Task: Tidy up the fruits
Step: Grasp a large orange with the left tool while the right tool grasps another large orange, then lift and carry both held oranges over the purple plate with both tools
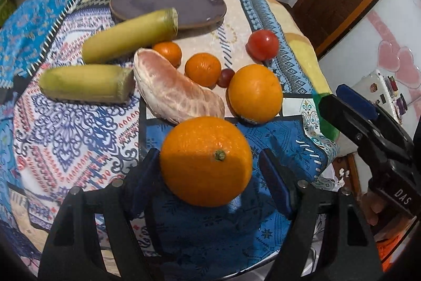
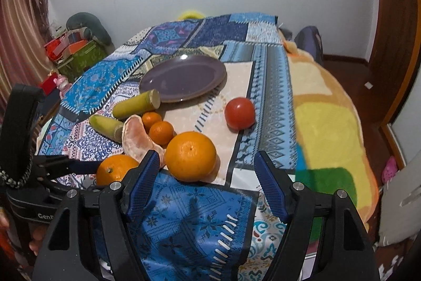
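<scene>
A large orange [image 1: 206, 161] sits on the patterned cloth between the open fingers of my left gripper [image 1: 210, 175]; the pads stand a little off it on both sides. It also shows in the right wrist view [image 2: 114, 170]. A second large orange [image 1: 254, 93] [image 2: 190, 156] lies just ahead of my right gripper [image 2: 206, 183], which is open and empty. Behind lie a peeled pomelo piece [image 1: 176, 94], two small mandarins [image 1: 202, 69], a small grape-like fruit [image 1: 225, 77], a tomato [image 1: 263, 44], two sugarcane pieces [image 1: 129, 36] and an empty purple plate [image 1: 168, 1].
The fruits lie on a round table covered with a blue patchwork cloth [image 1: 65, 107]. A yellow blanket [image 2: 326, 128] drapes over the table's right side. Boxes and clutter [image 2: 76, 52] stand on the floor at the left; a wooden door [image 2: 394, 30] is at the right.
</scene>
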`<state>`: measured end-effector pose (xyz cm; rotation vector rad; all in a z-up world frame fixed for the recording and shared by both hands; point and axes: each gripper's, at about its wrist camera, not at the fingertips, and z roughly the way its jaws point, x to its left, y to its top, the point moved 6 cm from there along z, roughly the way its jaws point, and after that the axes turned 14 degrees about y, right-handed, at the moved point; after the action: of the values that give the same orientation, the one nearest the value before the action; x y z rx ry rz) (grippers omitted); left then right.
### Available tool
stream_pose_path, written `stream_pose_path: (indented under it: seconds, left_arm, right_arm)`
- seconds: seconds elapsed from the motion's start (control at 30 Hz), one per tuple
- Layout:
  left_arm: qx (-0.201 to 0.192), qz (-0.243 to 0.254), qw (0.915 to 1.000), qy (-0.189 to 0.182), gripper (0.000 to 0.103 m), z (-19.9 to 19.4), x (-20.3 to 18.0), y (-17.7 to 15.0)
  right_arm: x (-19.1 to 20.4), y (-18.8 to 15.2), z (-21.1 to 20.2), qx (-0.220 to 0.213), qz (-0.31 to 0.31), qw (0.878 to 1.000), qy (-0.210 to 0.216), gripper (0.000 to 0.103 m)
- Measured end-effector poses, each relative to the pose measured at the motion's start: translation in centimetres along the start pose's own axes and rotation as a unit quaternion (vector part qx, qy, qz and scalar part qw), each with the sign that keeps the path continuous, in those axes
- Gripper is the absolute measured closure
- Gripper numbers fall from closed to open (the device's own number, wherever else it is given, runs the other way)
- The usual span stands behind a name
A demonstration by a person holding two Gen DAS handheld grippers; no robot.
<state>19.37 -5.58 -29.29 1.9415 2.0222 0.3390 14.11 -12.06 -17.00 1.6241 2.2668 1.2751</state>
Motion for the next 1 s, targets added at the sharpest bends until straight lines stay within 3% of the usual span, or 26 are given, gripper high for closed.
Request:
stream_pose_path:
  seconds: [0.07, 0.33, 0.63, 0.93, 1.0]
  left_arm:
    - [0.001, -0.006, 1.0, 0.002, 0.034, 0.3, 0.1, 0.0]
    - [-0.007, -0.039, 0.9991, -0.014, 0.034, -0.5, 1.8, 0.4]
    - [-0.078, -0.068, 0.9944, 0.019, 0.035, -4.0, 5.9, 3.0]
    - [-0.103, -0.079, 0.9905, 0.046, 0.035, -4.3, 8.0, 4.9]
    - [-0.107, -0.077, 0.99, 0.049, 0.035, -4.4, 8.2, 5.2]
  right_arm:
    - [-0.1, -0.1, 0.3, 0.005, 0.002, 1.0, 0.003, 0.032]
    - [0.2, 0.0, 2.0, 0.025, -0.005, 1.0, 0.013, 0.032]
    - [0.1, -0.1, 5.6, 0.063, -0.013, 0.998, 0.022, 0.032]
    - [-0.9, -1.3, 8.6, 0.105, 0.002, 0.994, 0.03, 0.032]
    - [-0.8, -1.3, 8.7, 0.104, 0.003, 0.994, 0.039, 0.04]
